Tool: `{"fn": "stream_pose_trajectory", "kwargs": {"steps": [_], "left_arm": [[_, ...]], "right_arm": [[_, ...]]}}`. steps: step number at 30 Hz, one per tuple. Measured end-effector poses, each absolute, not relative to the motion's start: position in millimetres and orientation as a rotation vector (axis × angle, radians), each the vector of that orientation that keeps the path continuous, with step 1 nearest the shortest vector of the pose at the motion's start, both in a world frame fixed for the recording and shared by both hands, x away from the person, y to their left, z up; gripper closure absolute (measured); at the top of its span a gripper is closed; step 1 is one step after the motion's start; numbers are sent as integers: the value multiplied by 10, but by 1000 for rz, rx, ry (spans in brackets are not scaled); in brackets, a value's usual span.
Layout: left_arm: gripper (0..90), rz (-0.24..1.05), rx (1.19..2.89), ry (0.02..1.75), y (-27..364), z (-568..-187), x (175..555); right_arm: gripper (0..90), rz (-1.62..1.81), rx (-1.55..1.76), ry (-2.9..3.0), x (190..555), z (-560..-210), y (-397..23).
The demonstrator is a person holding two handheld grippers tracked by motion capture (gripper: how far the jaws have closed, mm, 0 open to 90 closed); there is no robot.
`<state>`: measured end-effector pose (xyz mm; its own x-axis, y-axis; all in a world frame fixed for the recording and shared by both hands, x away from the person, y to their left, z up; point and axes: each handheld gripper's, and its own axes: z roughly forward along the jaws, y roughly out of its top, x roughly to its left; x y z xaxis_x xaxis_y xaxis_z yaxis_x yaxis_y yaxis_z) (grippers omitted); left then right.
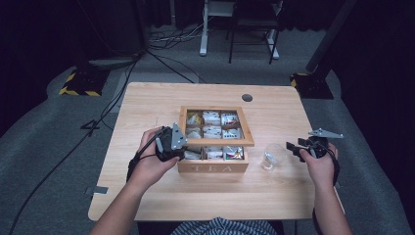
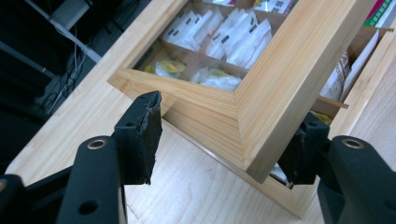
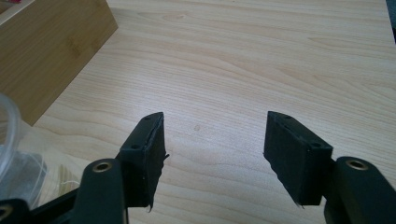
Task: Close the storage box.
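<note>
1. Tea box (image 1: 213,168) sits mid-table, toward the near edge; its lid (image 1: 216,141) is partly raised
2. Left gripper (image 2: 224,137), jaws wide, straddles the lid's corner, likely lifting it; next, swing it fully open
3. Right gripper (image 3: 212,154) idles wide by the glass (image 1: 270,156)

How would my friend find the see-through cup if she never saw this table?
Look at the light wooden table, then at the wooden box marked TEA in its middle. Just right of the box, between it and the right gripper, sits the clear glass cup. It is the one see-through thing there; everything nearby is wood or black.
</note>
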<state>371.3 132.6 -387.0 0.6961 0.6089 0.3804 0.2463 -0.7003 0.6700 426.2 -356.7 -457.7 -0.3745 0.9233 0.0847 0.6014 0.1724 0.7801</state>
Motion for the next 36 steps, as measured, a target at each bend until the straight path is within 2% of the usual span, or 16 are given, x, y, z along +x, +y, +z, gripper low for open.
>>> {"fn": "stream_pose_trajectory", "kwargs": {"steps": [13,36], "left_arm": [[353,750,2384,650,1302,-3960,3661],[310,731,2488,656,1241,-4064,3675]], "right_arm": [[393,1148,1516,2018,4296,-4552,-3596],[392,1167,1544,2005,4295,-4561,-3630]]}}
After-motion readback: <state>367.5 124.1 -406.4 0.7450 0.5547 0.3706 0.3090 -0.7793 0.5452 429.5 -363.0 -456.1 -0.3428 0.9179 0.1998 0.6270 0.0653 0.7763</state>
